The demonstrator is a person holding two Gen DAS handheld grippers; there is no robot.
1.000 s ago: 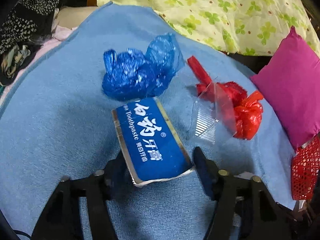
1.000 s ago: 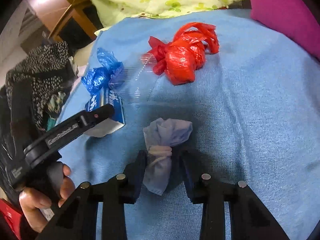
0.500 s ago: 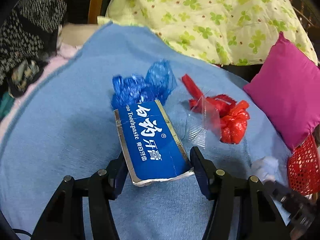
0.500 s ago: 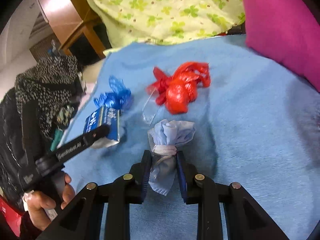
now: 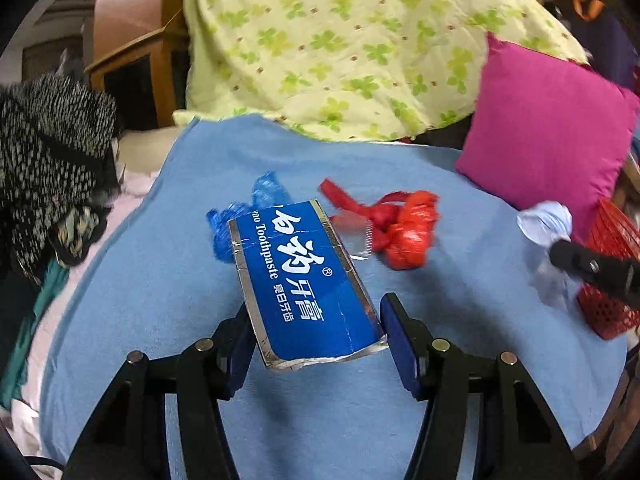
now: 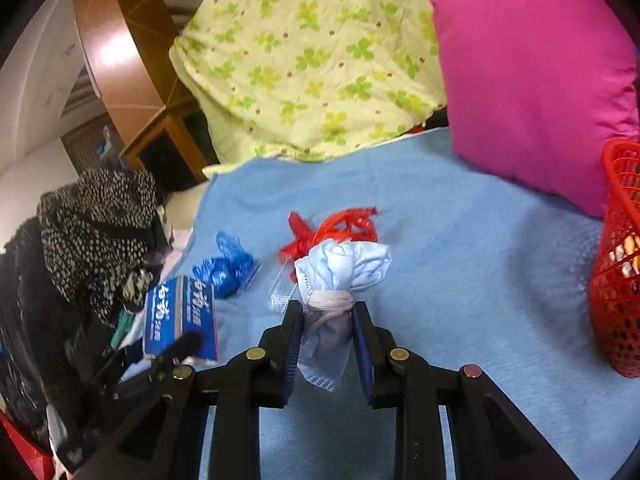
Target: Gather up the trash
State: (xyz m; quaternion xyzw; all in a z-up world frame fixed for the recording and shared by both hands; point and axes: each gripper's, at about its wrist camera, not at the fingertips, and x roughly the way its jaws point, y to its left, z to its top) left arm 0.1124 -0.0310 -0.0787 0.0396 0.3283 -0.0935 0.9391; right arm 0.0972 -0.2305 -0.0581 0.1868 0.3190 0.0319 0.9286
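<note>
My left gripper (image 5: 318, 334) is shut on a blue toothpaste box (image 5: 300, 280) and holds it above the blue blanket (image 5: 160, 280). My right gripper (image 6: 326, 340) is shut on a knotted pale blue mask bundle (image 6: 344, 268), lifted off the blanket; the bundle also shows in the left wrist view (image 5: 546, 224). A crumpled blue plastic bag (image 5: 224, 228), a red plastic bag (image 5: 404, 224) and a clear plastic piece (image 6: 282, 294) lie on the blanket. The toothpaste box shows at left in the right wrist view (image 6: 180, 316).
A red mesh basket (image 6: 618, 280) stands at the blanket's right edge, also in the left wrist view (image 5: 612, 264). A magenta pillow (image 6: 532, 80) and a green-flowered quilt (image 5: 340, 48) lie behind. Dark speckled clothing (image 5: 48, 152) is piled at the left.
Both grippers have risen off the blanket with their loads. The right gripper closed on the mask bundle and carried it rightward toward the basket side.
</note>
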